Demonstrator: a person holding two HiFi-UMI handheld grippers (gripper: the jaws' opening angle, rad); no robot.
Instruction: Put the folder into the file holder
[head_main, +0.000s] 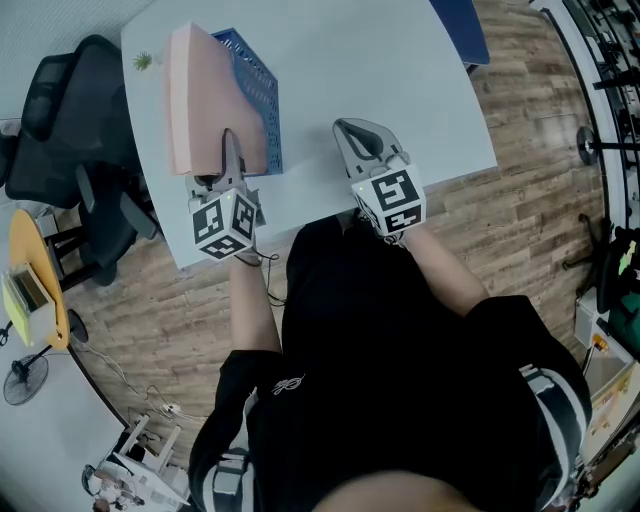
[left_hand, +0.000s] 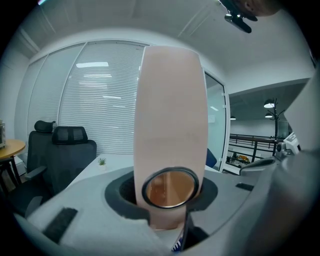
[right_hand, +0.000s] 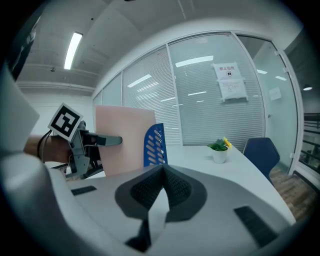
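**Q:** Where is the folder (head_main: 205, 95) seen?

**A:** The pink folder is shown upright on the white tabletop (head_main: 380, 60), seemingly seated in the blue file holder (head_main: 262, 95); its base is hidden

**Q:** How are the grippers held?

**A:** The left gripper (head_main: 231, 150) is set at the folder's near edge, its fingers (left_hand: 122, 192) spread either side without visibly pressing. The right gripper (head_main: 350, 130) is held empty, apart from the folder, fingers (right_hand: 175, 187) pressed together

**Q:** What is left?

**A:** Placement is judged nearly done; only withdrawal of the left gripper remains

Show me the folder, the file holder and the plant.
folder (head_main: 200, 100): head view, broad side.
file holder (head_main: 260, 98): head view, slotted wall.
plant (right_hand: 218, 146): right gripper view, leaves.
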